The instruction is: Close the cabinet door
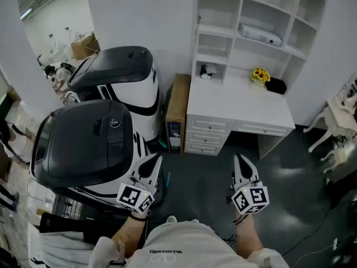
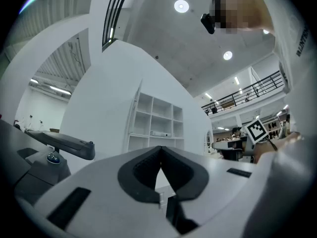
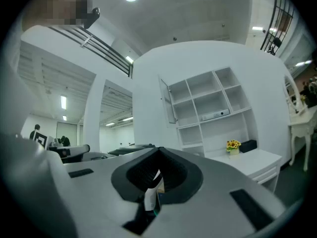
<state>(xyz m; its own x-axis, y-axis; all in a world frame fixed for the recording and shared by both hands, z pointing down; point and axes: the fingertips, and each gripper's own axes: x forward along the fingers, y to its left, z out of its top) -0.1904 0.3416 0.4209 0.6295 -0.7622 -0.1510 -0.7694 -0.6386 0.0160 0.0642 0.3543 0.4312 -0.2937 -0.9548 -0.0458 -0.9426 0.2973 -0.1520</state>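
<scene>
My left gripper (image 1: 157, 159) and right gripper (image 1: 239, 157) hold fingers together, empty; I must first reach the far-off open cabinet door (image 3: 167, 100).

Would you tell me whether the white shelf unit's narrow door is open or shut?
Open: the narrow white door stands swung out from the white shelf unit at its top-left corner, covering no compartment.

Evenly and brightly lit from round ceiling lamps (image 2: 181, 5) overhead, with soft shadows only. Strongly bowed by fisheye in both gripper views, blackened at corners.
</scene>
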